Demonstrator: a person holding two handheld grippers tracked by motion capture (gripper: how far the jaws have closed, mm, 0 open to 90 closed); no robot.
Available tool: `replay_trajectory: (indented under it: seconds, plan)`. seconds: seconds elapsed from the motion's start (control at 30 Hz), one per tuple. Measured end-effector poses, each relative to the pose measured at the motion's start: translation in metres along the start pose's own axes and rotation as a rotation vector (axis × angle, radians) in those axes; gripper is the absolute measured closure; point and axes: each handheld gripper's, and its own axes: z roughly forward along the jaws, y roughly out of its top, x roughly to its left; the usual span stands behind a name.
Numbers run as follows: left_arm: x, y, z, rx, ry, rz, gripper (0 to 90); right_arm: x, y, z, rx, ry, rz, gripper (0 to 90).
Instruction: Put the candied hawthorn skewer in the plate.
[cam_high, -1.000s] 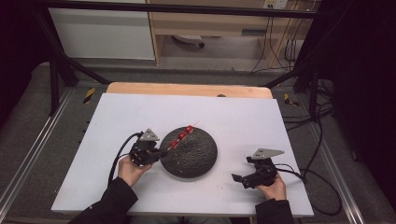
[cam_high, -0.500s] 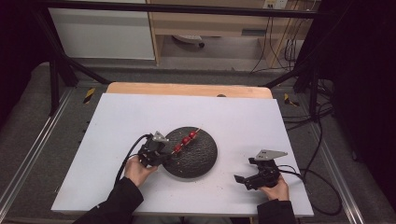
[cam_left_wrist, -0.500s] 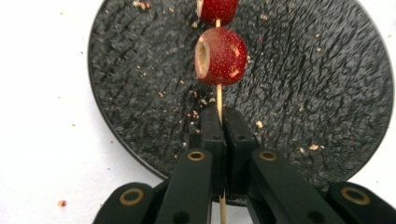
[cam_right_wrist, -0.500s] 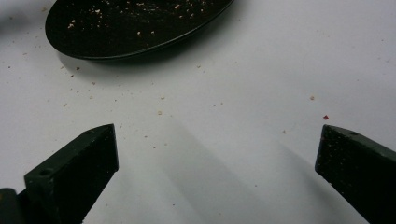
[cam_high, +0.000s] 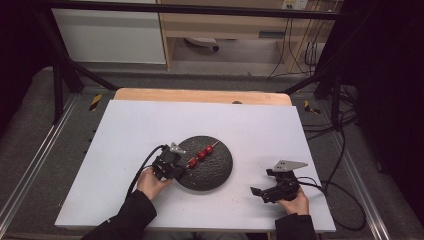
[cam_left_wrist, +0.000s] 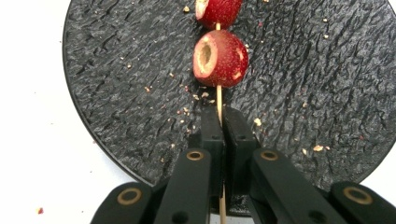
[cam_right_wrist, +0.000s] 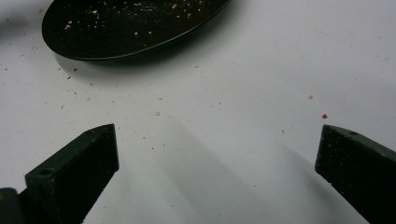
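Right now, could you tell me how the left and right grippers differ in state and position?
The left gripper is shut on the skewer over the plate; the right gripper is open and holds nothing. The left reaches over the plate's rim; the right sits apart from it, over bare table. Both have black jaws.

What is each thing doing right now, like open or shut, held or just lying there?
left gripper: shut on the skewer's bare stick.
skewer: held over the plate, red fruits threaded on it.
nearest fruit: hollowed at one end, on the stick.
plate: flat on the table, sprinkled with crumbs.
right gripper: open, holding nothing, above the white table.
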Motion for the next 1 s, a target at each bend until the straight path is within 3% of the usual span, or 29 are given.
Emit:
replay_trajectory:
  seconds: [0.2, 0.37, 0.5, 0.7, 1.0]
  plan:
    - [0.001, -0.002, -0.010, -0.053, 0.004, 0.007, 76.4, 0.000, 0.000, -0.001, 0.002, -0.002, 0.011, 0.4]
    - [0.002, -0.008, -0.020, -0.110, 0.020, 0.034, 58.1, 0.000, 0.001, -0.002, -0.003, -0.006, 0.014, 0.3]
    - [0.003, -0.013, -0.026, -0.110, 0.051, 0.057, 39.1, -0.001, 0.001, -0.002, -0.001, -0.008, 0.014, 0.3]
    - [0.011, -0.027, -0.037, -0.132, 0.052, 0.059, 24.7, -0.001, 0.000, -0.003, -0.005, -0.011, 0.018, 0.3]
    - [0.029, -0.058, -0.058, -0.196, 0.029, 0.021, 16.8, -0.001, 0.000, -0.003, -0.016, -0.016, 0.029, 0.3]
